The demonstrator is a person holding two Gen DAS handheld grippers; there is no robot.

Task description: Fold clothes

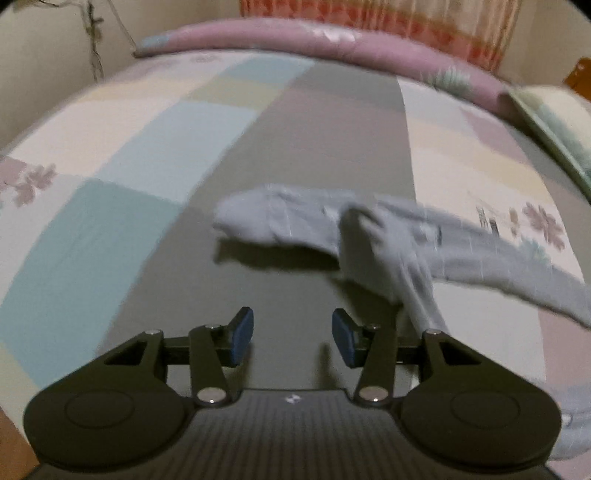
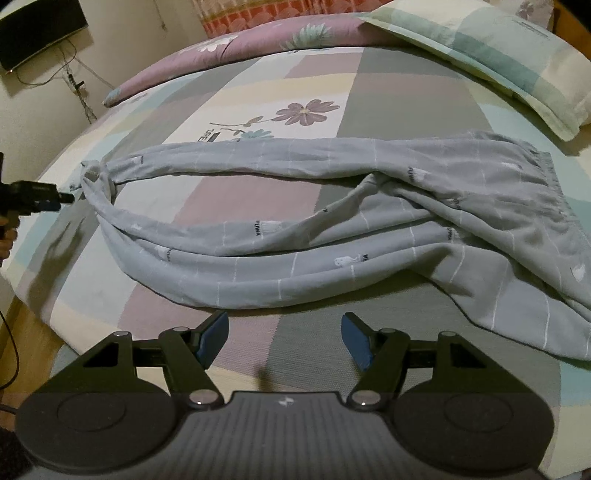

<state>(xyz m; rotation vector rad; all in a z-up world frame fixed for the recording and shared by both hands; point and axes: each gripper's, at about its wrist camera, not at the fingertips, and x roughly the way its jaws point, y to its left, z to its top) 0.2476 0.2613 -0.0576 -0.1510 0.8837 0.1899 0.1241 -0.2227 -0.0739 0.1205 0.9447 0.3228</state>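
Note:
Light grey trousers with thin white lines lie crumpled on the patchwork bed sheet. Their waistband is at the right, and both legs run left to bunched cuffs. My right gripper is open and empty, just short of the near leg's edge. My left gripper is also open with nothing between its pads. The blurred cuffs lie ahead of it, and a fold of cloth reaches down beside its right finger. In the right wrist view the left gripper shows at the far left, beside the cuffs.
A checked pillow lies at the back right and a rolled pink quilt along the far side. A dark screen with hanging cables is on the left wall. The bed's edge drops off at the near left.

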